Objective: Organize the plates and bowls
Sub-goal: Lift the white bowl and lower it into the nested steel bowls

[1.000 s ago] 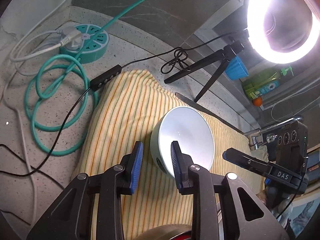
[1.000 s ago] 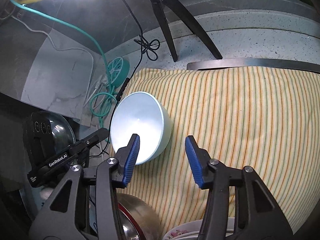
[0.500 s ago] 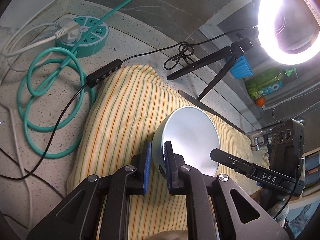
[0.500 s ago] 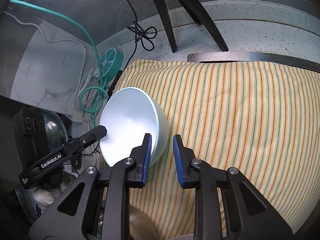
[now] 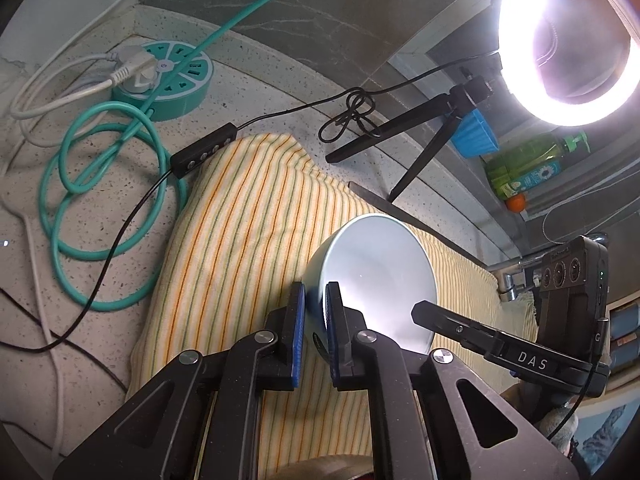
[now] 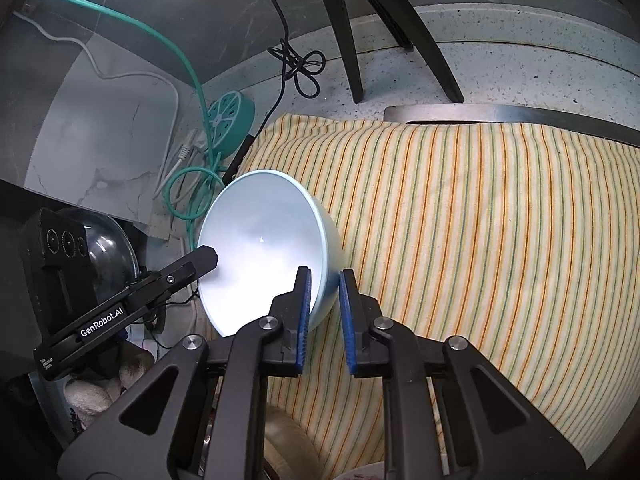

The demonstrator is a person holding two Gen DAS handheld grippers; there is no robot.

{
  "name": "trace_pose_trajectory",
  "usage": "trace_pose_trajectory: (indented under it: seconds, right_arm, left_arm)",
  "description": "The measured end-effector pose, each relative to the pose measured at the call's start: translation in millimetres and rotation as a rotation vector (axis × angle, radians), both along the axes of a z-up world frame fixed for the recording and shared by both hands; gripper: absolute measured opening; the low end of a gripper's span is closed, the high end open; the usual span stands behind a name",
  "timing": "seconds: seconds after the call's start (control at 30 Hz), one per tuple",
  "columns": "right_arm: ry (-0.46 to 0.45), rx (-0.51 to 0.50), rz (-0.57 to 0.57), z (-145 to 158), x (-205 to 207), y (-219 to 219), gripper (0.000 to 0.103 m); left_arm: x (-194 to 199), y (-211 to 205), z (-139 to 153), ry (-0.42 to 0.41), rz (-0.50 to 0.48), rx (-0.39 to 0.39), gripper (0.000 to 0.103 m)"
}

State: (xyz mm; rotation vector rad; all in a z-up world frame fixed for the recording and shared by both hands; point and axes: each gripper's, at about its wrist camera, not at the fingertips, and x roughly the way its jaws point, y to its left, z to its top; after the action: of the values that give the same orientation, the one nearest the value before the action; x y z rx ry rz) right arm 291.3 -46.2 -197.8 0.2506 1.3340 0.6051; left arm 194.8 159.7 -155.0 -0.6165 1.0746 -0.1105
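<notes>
A pale blue bowl (image 5: 380, 272) (image 6: 260, 248) lies tilted on its side on a yellow striped cloth (image 5: 240, 240) (image 6: 480, 220). My left gripper (image 5: 316, 292) is closing the last bit, its blue pads pinching the bowl's wall, one pad inside and one outside. My right gripper (image 6: 325, 276) is closing the same way on the opposite side of the rim. Each view also shows one of the other gripper's fingers (image 5: 440, 316) (image 6: 192, 264) reaching into the bowl's mouth.
A teal power hub (image 5: 168, 80) and coiled teal cable (image 5: 100, 208) lie left of the cloth. A ring light (image 5: 568, 40) on a black tripod (image 5: 420, 132), a blue cup (image 5: 476, 136) and a green bottle (image 5: 532, 164) stand behind. A metal bowl (image 6: 288, 440) sits under my right gripper.
Both grippers went from open around the bowl's rim to closed on it, one on each side. The bowl has barely shifted on the cloth.
</notes>
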Motion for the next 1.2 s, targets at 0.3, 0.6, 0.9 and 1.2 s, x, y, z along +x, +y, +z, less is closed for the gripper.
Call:
trace_pose_trajectory:
  seconds: [0.3,0.6,0.9,1.2]
  right_arm:
    - [-0.034,0.045,0.024,28.8,-22.5,-7.4,0.015]
    - [-0.087,0.061,0.083,62.6,-62.9,-9.9,0.015]
    - [-0.091,0.071,0.135,77.1,-102.6,-14.0,0.015]
    - [-0.054,0.072,0.172,69.8,-137.4,-19.8,0.015]
  left_arm:
    - [-30.0,-3.2,30.8,-0.062,0.023,0.001,0.008]
    - [-77.4,-9.3,59.9,-0.119,0.053,0.007,0.008]
    - [-117.9,-13.6,73.7,-0.134,0.079,-0.002,0.008]
    - [-151.9,-21.7,70.7,-0.112,0.085,0.008,0.008]
